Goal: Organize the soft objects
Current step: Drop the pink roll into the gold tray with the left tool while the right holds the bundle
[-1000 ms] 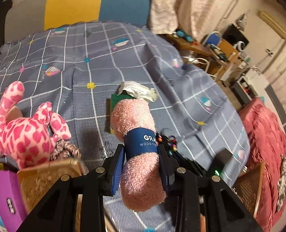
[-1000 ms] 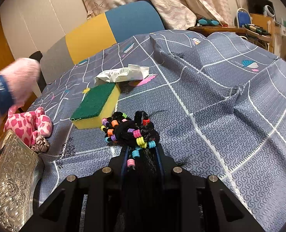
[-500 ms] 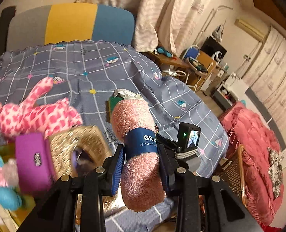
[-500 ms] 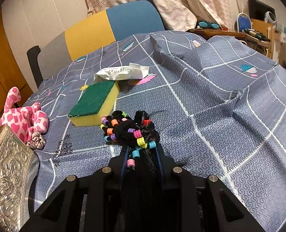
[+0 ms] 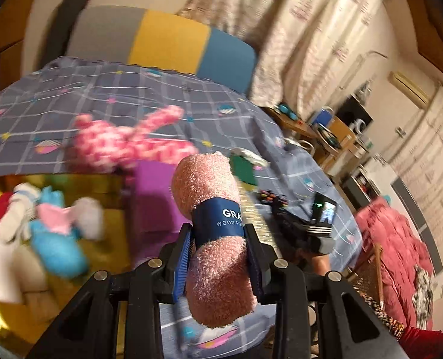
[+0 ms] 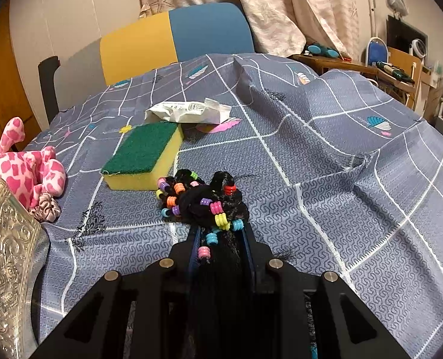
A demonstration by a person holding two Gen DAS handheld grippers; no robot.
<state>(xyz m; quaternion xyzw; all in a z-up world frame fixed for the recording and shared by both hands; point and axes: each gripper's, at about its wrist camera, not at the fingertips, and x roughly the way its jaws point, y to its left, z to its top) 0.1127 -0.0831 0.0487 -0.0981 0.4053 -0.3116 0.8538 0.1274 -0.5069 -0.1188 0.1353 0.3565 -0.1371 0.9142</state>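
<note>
Left wrist view, blurred: gold box (image 5: 0, 326) at the table's left edge, open, holding soft toys, a blue plush (image 5: 57, 248) and a pink-and-white plush (image 5: 63, 215) among them; a purple item (image 5: 152, 197) stands at the box's far right side, exact kind unclear. Beyond the box a pink spotted plush (image 5: 122, 146) lies on the grey grid tablecloth (image 5: 101, 104). The left gripper (image 5: 218, 251) has its jaws clamped on a rolled pink towel (image 5: 209, 185) at its navy paper band (image 5: 218, 218), held up in the air above the near table edge, just right of the box; roll tilted, one end toward the camera. Behind the roll a green sponge (image 5: 244, 169) shows partly. Further right in this view is the right gripper (image 5: 284, 218) with its camera body. Right wrist view, sharp: embossed gold box wall (image 6: 3, 254) at the left edge, pink spotted plush (image 6: 27, 170) and a pale pink scrunchie (image 6: 46, 211) just beside it, touching or nearly. Mid-table a yellow sponge with green scrub top (image 6: 143, 157), a white wipes packet (image 6: 188, 110) just behind it. The right gripper (image 6: 220, 239) has its jaws closed tight on a black braided hair piece with coloured beads (image 6: 203, 200), whose far end rests on the cloth near the sponge's near corner. A chair (image 6: 176, 42) in yellow and blue stands beyond the far table edge.
</note>
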